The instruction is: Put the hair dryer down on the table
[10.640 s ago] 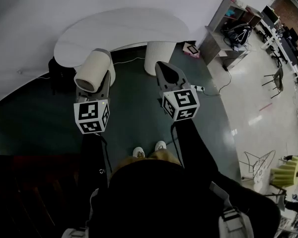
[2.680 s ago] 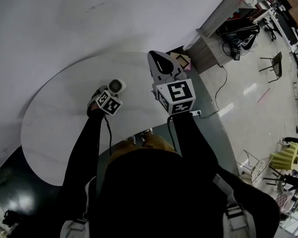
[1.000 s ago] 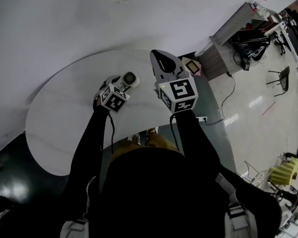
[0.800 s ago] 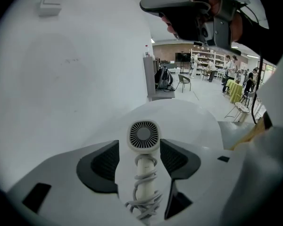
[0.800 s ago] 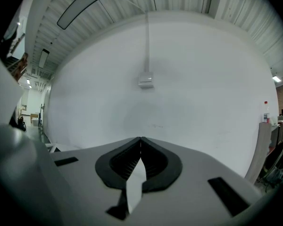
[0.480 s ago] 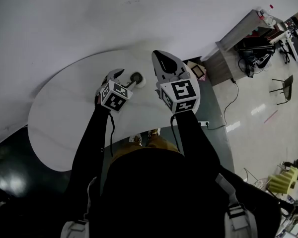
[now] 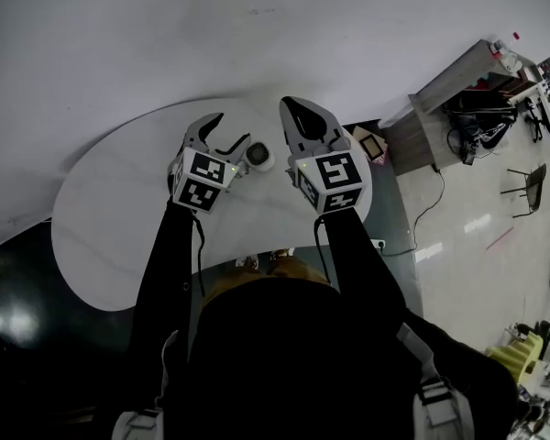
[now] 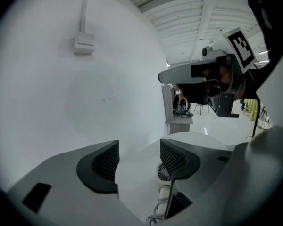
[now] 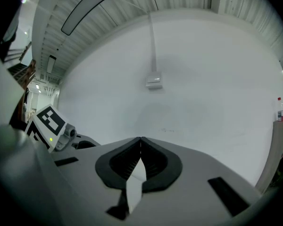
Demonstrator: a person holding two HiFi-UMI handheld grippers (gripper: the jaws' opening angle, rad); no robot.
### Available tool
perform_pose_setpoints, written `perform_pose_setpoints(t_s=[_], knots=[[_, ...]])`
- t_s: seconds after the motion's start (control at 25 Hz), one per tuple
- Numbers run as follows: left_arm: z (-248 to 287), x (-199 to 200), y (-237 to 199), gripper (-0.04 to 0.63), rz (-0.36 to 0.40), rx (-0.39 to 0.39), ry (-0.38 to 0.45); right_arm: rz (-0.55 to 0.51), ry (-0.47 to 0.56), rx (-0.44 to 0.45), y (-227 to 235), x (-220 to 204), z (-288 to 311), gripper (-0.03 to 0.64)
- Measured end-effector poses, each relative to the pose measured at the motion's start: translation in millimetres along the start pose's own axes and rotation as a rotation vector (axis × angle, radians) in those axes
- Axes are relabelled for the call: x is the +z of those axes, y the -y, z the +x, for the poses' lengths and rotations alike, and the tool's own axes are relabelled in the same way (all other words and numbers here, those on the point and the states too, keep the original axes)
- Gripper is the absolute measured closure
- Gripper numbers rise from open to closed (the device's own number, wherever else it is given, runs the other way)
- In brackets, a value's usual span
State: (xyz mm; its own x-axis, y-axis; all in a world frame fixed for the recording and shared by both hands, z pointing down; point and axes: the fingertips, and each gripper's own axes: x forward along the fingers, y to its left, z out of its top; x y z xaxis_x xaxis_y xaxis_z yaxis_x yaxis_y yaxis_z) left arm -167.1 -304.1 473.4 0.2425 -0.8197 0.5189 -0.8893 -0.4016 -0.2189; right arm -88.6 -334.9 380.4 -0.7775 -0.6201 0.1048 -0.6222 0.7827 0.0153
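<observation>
Currently the left hand-held gripper (image 7: pixel 224 133) is spread wide and grips nothing. In the left gripper view (image 8: pixel 139 160) its two ribbed pads (image 8: pixel 105 160) stand well apart, with only bare desk surface and wall between them.

The hair dryer (image 7: pixel 259 155) is white and lies on the white oval desk (image 7: pixel 110 218). It sits just to the right of the left hand-held gripper's right jaw, between the two grippers as seen in the head view. In the left gripper view the hair dryer (image 8: pixel 164 173) shows its round grille directly below that right jaw. Whether the jaw touches the housing cannot be determined.

The right hand-held gripper (image 7: pixel 295 108) is pressed together and carries nothing. In the right gripper view (image 9: pixel 140 150) its pads meet at a single seam. It is positioned over the far right part of the desk, pointing toward the plain white wall (image 7: pixel 211 35). The left gripper view shows it at upper right (image 8: pixel 163 76), above the far part of the desk (image 8: pixel 198 142).

A small wall-mounted box (image 9: pixel 153 81) with a vertical conduit above it is visible on the wall ahead of both grippers.
</observation>
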Motion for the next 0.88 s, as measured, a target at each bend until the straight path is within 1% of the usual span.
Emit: perform_pose_setpoints(t_s=[0.16, 0.44, 0.56, 0.76, 0.88], knots=[[-11.5, 21.6, -10.2, 0.311, -0.034, 0.046, 0.069, 0.002, 0.001, 0.033, 0.7, 2.1, 6.8, 0.592], [-19.8, 42.8, -27.8, 0.311, -0.104, 0.103, 0.137, 0.019, 0.012, 0.08, 8.8, 6.1, 21.5, 0.592], [-18.8, 48.0, -33.4, 0.311, -0.122, 0.132, 0.162, 0.015, 0.015, 0.105, 11.8, 5.3, 28.7, 0.592], [-28.7, 67.6, -46.3, 0.311, -0.13, 0.228, 0.236, 0.009, 0.024, 0.155, 9.4, 8.9, 36.7, 0.592], [-35.9, 77.9, -53.0, 0.311, -0.153, 0.265, 0.285, -0.004, 0.035, 0.175, 12.1, 11.0, 40.4, 0.592]])
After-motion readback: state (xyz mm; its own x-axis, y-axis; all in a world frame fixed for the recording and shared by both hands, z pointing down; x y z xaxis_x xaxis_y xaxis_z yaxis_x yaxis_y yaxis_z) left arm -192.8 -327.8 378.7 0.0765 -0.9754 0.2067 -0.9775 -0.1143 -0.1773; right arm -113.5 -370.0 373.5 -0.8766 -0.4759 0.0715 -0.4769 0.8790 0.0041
